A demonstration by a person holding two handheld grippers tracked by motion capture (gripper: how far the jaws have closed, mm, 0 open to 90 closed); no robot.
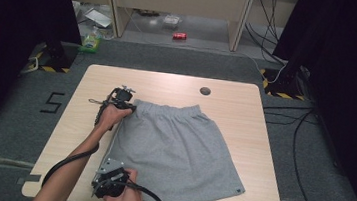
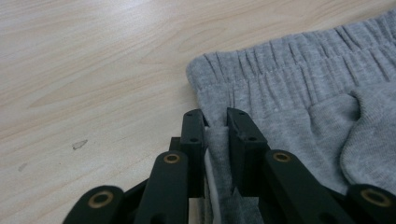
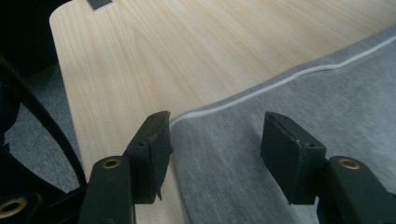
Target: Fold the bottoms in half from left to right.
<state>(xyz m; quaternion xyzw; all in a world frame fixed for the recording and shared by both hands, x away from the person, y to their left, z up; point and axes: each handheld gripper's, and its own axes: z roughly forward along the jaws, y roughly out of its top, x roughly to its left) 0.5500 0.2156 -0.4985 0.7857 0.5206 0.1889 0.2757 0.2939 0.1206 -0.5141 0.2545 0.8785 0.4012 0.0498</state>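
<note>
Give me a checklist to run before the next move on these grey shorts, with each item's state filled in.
1. Left gripper clamped on the waistband corner of the grey shorts: ok, the jaws pinch a fold of fabric in the left gripper view.
2. Right gripper gripping the hem corner: not ok, its jaws stand open, one on each side of the corner.
3. Fabric lying between the right jaws: ok.
4. Shorts spread flat on the table: ok, apart from a small fold near the waistband.
5. Both layers of the hem within the right jaws: cannot tell.
</note>
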